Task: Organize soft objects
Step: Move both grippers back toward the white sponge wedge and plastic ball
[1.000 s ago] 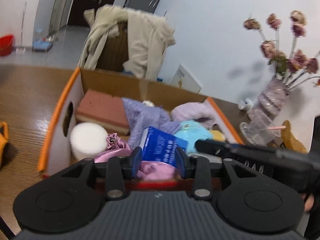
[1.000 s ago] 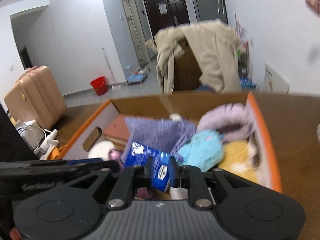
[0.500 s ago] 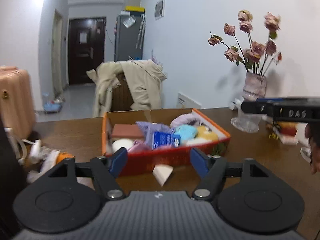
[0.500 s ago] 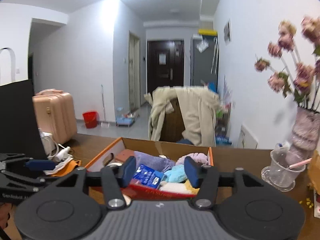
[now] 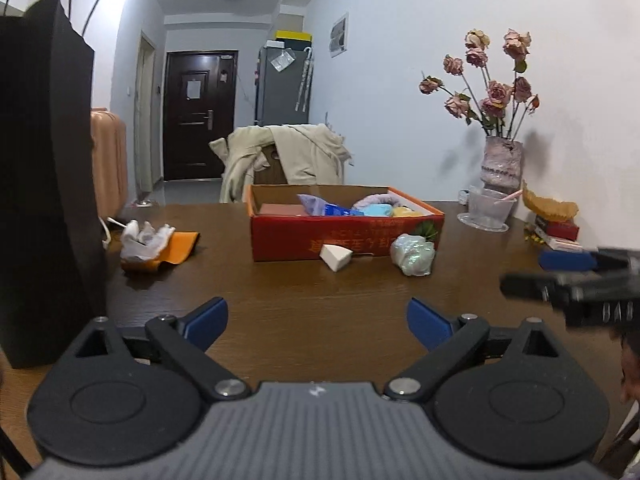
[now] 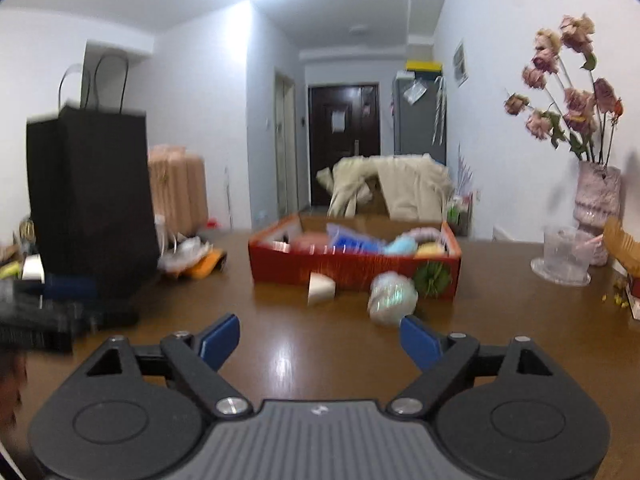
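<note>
Both grippers had pulled way back from the red box [image 5: 347, 236]; left gripper [image 5: 317, 322] and right gripper [image 6: 320, 340] gaped wide, holding nothing.

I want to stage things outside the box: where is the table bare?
Bare wood runs between both open grippers and the red box. Also between box and orange cloth. Crowded: the box front, with white wedge and shiny bundle; the vase corner; beside the black bag.

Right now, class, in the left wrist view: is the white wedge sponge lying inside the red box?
No. The white wedge sponge lies on the table in front of the red box, outside its front wall.
</note>
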`<state>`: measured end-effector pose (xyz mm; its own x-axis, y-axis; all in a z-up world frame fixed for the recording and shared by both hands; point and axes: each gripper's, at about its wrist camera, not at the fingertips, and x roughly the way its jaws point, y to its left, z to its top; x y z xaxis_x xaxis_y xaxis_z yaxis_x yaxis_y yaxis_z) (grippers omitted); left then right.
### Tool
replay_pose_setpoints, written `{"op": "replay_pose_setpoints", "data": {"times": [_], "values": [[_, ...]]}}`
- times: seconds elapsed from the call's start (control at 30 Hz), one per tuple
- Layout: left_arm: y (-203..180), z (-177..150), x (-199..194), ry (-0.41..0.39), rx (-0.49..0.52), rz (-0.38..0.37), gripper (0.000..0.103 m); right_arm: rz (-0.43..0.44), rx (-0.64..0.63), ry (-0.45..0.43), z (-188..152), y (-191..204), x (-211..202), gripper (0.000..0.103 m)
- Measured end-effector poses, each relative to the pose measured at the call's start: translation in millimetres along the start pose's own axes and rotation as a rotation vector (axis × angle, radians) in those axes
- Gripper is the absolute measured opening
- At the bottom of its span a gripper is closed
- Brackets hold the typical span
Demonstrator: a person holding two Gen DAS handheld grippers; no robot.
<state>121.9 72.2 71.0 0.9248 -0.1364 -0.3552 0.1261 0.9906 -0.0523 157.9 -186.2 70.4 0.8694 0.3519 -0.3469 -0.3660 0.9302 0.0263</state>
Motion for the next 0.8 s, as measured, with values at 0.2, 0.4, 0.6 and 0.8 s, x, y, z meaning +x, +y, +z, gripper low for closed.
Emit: {"op": "replay_pose_setpoints", "data": {"times": [0.2, 0.4, 0.6, 0.8], "values": [[-3.4, 4.5, 3.1, -0.009, -0.002, -0.007, 0.1, -0.026, 0.019, -0.007, -3.5, 1.8, -3.2, 0.087], [-9.6, 2.5, 25.5, 0.038, -0.001, -0.01, 0.1, -0.037, 0.036, 0.006, -5.1, -7.3, 6.1, 0.087], [-10.4, 10.9, 61.1, 0.056, 0.007, -0.014, 0.1, -0.057, 0.066, 0.019, 0.8, -24.2, 31.6, 0.087], [-5.7, 31.6, 126.3, 0.102, -0.01, -0.039, 0.099, -0.077, 0.088, 0.062, 22.7, -43.3, 83.0, 0.085]]}}
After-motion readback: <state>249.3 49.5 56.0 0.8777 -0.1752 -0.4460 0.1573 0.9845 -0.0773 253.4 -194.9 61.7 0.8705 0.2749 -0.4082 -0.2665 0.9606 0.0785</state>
